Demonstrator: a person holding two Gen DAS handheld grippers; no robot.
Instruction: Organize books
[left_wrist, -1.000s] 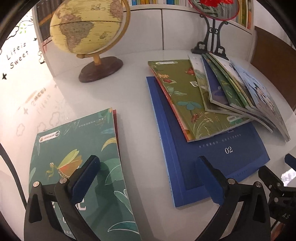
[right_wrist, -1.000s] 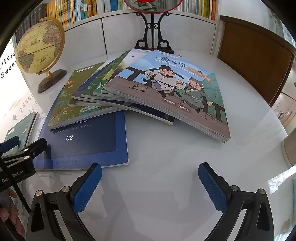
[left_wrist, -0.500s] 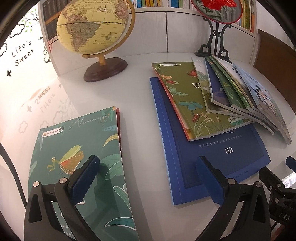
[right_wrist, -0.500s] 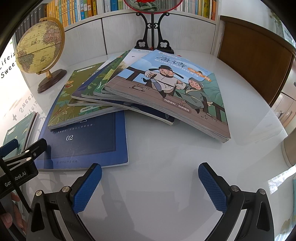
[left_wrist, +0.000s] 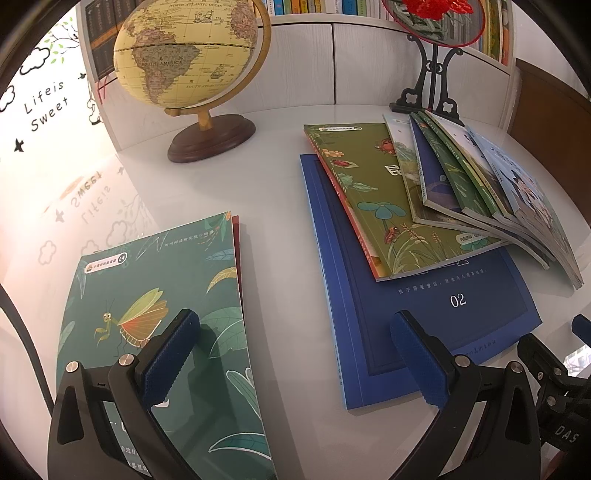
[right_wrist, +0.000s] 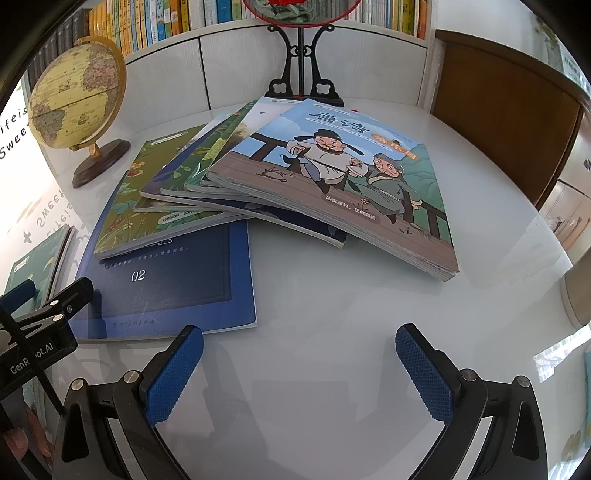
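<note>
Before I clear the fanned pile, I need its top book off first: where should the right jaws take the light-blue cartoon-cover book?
Grip the light-blue cartoon-cover book at its near right corner, coming in low from the white table's open side: that corner overhangs the pile, and the open right gripper faces it.

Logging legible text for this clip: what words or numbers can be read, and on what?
"02": big blue book.
"Life is Sweet": wall decal.
"SOUTH AMERICA": globe.
"唐诗": top cartoon book.
"GenRobot.AI": left gripper.
Small cover print on the green books and shelf spines: too small to read.
</note>
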